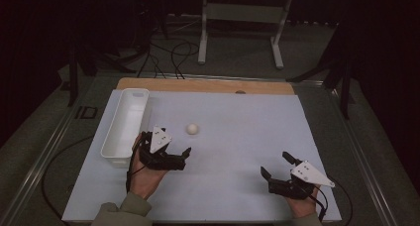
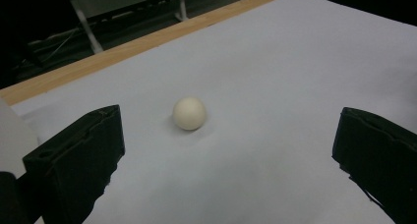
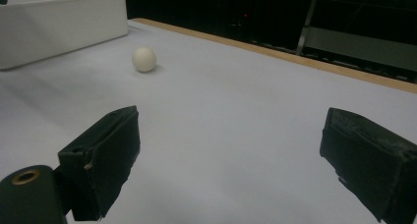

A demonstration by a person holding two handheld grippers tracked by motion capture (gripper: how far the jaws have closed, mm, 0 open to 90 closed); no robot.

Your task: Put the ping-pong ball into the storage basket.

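My left gripper is over the left part of the white sheet, just right of the near end of the white tray. Its jaws are spread wide and they hold nothing. In the left gripper view the small cream ball lies between the lines of my two jaws but farther away, so the jaws do not touch it. In the high view the ball rests alone on the sheet, near my left gripper on its far right side, and right of the tray with a gap between them.

My right gripper is at the near right part of the sheet, well apart from the ball. Its jaws are also released and wide, with only bare sheet between them. In the right gripper view the ball is far to the left, close to the wall of the tray, but not touching it.

The tray stands along the left edge of the sheet. Behind the far edge of the sheet a strip of the wooden table is visible.
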